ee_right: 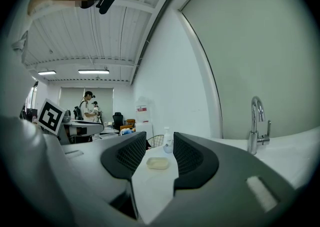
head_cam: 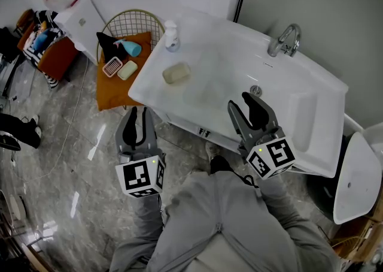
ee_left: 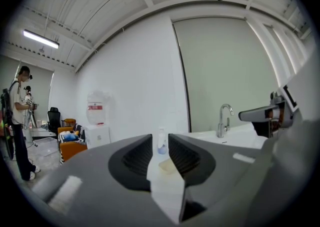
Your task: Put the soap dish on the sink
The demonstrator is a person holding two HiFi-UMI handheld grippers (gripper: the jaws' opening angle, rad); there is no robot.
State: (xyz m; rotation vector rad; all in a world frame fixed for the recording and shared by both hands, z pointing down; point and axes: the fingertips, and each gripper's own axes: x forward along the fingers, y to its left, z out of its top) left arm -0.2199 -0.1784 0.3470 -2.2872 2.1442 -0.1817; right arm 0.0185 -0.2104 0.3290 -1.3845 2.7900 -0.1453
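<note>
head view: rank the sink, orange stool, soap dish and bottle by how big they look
1. sink
2. orange stool
3. soap dish and bottle: these look about the same size, so I can't rank them.

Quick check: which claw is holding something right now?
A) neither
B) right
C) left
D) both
A: the left claw and the right claw both stand open with nothing between them, and the soap dish lies on the sink.

Clear pump bottle [head_cam: 172,36], wire chair [head_cam: 133,23] with orange cushion [head_cam: 111,88] nearby, white water dispenser [head_cam: 81,19] beyond
</note>
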